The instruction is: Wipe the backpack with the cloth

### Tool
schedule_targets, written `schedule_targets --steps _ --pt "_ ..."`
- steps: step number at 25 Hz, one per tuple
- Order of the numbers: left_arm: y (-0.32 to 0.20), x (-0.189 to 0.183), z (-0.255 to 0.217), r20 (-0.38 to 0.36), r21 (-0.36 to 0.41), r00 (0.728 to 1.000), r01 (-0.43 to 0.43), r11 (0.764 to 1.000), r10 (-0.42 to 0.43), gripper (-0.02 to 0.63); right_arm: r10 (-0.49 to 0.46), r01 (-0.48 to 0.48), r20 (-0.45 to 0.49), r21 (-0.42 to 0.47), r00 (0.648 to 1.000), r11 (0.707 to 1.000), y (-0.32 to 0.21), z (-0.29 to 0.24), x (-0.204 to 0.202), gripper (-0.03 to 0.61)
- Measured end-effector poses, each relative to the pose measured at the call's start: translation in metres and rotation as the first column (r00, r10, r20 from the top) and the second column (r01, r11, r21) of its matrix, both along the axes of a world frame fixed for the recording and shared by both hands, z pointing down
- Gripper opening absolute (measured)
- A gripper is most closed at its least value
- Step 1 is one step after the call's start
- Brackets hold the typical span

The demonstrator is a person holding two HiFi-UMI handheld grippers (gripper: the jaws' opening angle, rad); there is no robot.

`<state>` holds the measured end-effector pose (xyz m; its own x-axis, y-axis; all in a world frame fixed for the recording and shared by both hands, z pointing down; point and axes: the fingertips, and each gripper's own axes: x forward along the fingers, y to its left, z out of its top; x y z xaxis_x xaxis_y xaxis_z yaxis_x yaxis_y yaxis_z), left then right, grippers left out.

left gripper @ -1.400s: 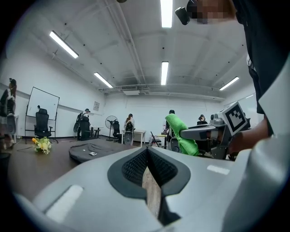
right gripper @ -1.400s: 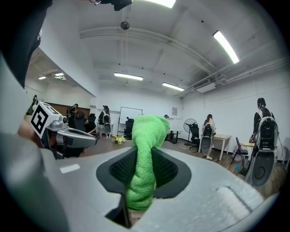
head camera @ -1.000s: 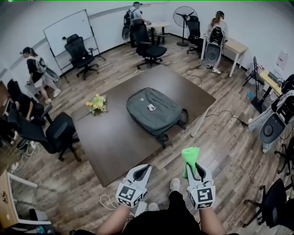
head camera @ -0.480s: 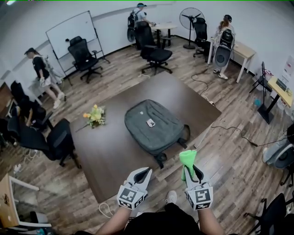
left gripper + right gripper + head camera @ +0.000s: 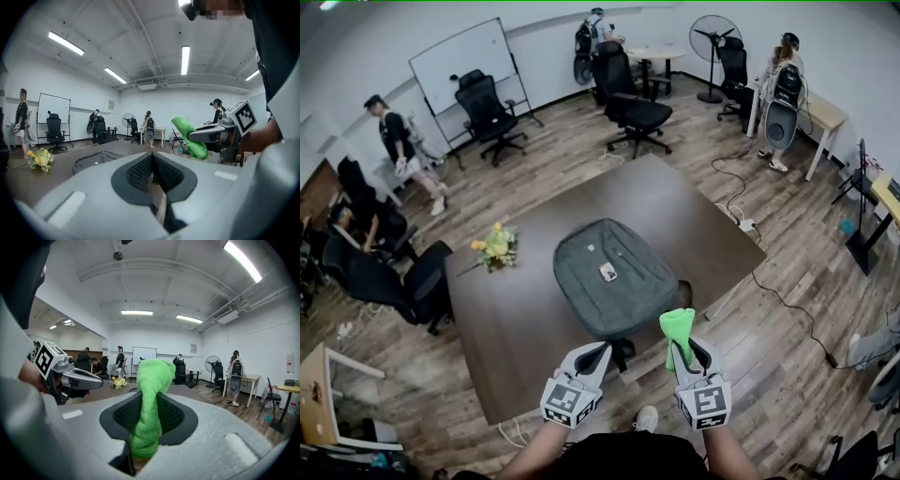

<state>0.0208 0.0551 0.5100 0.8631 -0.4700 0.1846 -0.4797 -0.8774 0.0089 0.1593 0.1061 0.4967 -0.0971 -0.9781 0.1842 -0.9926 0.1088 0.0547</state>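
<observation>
Right gripper view: the right gripper (image 5: 149, 416) is seen clamped on a bright green rolled terry cloth (image 5: 152, 380), which stands up from between the jaws. The left gripper (image 5: 152, 164) is held beside it, jaws together, nothing between them. A dark grey fabric backpack (image 5: 609, 277) is laid flat on the dark brown wooden table (image 5: 516, 328), ahead of both grippers and untouched by the cloth.

The backpack (image 5: 609, 277) lies on the middle of the table (image 5: 534, 319), with one end reaching the near edge. A bunch of flowers (image 5: 494, 246) stands by the left edge, well apart from it. The left gripper (image 5: 598, 349) hovers at the near edge, with the right gripper (image 5: 691, 349) to its right (the cloth (image 5: 678, 326) stands up between its jaws).
</observation>
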Motion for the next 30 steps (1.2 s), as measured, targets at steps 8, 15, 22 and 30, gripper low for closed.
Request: schedule_targets --steps 8,15,22,30 --pt "-0.027 -0.017 -0.001 0.009 -0.02 0.995 0.102 0.995 -0.101 0.02 -0.088 0.088 0.032 -0.004 0.996 0.996 -0.041 0.006 -0.007 0.092" --pt "-0.071 -0.051 0.012 0.001 -0.071 0.982 0.187 0.98 -0.187 0.02 -0.162 0.163 0.028 -0.039 0.986 0.986 -0.094 0.005 -0.037 0.092" --pt "-0.122 -0.08 0.004 -0.06 -0.055 0.971 0.229 0.972 -0.232 0.02 -0.228 0.227 -0.03 -0.049 0.973 0.973 -0.153 -0.001 -0.071 0.092" --pt "-0.161 -0.111 0.014 -0.079 -0.067 0.96 0.265 0.962 -0.27 0.02 -0.311 0.305 -0.086 -0.075 0.947 0.949 -0.211 -0.005 -0.111 0.092"
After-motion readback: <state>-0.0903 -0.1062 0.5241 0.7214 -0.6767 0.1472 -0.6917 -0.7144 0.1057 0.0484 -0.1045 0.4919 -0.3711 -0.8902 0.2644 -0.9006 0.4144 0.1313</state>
